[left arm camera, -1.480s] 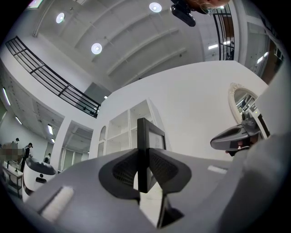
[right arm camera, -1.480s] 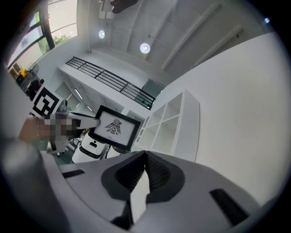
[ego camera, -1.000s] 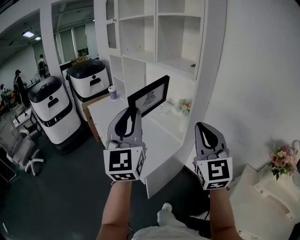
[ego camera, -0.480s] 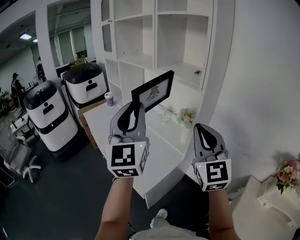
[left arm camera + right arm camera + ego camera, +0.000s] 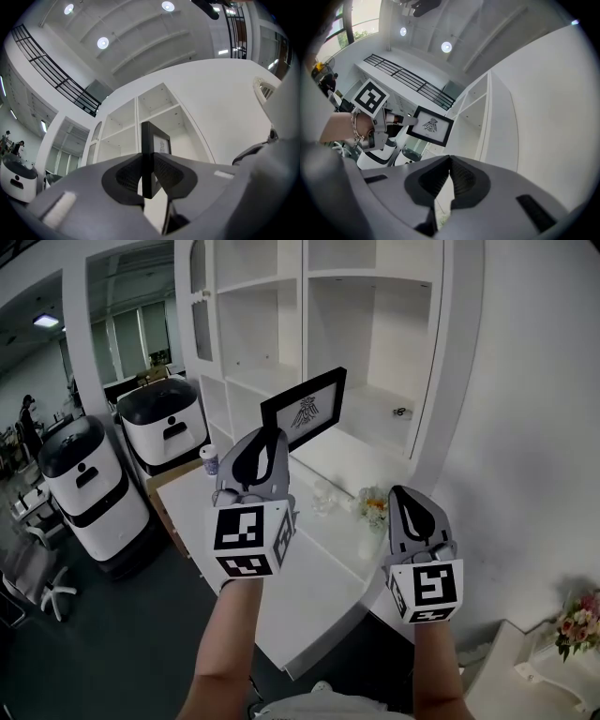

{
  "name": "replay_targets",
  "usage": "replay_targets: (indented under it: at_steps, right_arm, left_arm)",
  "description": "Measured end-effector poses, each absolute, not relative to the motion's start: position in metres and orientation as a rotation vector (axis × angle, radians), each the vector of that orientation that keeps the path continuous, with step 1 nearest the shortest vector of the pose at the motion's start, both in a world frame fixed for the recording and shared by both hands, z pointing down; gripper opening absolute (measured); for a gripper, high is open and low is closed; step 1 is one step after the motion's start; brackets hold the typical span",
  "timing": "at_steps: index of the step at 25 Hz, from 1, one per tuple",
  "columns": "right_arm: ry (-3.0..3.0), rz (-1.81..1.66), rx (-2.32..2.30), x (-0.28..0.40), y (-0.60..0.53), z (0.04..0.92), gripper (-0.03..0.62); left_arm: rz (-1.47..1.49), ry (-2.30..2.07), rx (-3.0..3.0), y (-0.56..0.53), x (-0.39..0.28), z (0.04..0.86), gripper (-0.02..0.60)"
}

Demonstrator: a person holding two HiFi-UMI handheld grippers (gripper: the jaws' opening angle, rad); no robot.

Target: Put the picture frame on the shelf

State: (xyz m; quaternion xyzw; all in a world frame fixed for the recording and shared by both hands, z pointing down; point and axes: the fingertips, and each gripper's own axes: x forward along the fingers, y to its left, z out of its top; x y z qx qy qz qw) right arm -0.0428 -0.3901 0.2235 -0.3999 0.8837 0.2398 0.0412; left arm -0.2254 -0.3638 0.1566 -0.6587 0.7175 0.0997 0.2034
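Observation:
A black picture frame (image 5: 306,409) with a white print is held up in the air in front of the white shelf unit (image 5: 375,352). My left gripper (image 5: 272,439) is shut on the frame's lower left edge; in the left gripper view the frame (image 5: 151,145) stands edge-on between the pads. The right gripper (image 5: 405,495) hangs lower and to the right, with its jaws closed on nothing. In the right gripper view the frame (image 5: 430,125) shows at the left, held by the left gripper (image 5: 401,120).
A white counter (image 5: 309,549) runs below the shelves, with a small flower bunch (image 5: 374,507), a glass (image 5: 323,493) and a cup (image 5: 209,459) on it. Two white-and-black robot carts (image 5: 112,456) stand at the left. More flowers (image 5: 577,620) sit at the lower right.
Both grippers have moved toward the shelf unit, and the frame has risen from counter level to the height of the lower open compartment. The shelf now looks larger and nearer.

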Motion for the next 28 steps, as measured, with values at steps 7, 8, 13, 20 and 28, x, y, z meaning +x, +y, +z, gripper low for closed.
replay_targets:
  at_steps: [7,8,13,20,28]
  right_arm:
    - [2.689,0.723,-1.222,-0.052,-0.419,0.217,0.009]
    - [2.689,0.725,-1.222,-0.053,-0.422,0.217,0.009]
    - [2.674,0.761,-1.253,-0.055,-0.430,0.220,0.009]
    - [2.663,0.749,-1.348,-0.052,-0.434,0.228,0.009]
    - [2.618,0.755,-1.475,-0.056,-0.429,0.225,0.009]
  left_arm:
    - [0.275,2.021,-1.874,-0.413,-0.237,0.142,0.078]
    - [0.277,2.022,-1.880,-0.419,-0.239,0.141,0.078]
    - [0.268,2.043,-1.911,-0.444,-0.246,0.138,0.078]
    - [0.355,2.101,-2.078,-0.483,-0.258,0.144,0.078]
    - [0.368,2.157,-2.189,-0.520,-0.266,0.153,0.080]
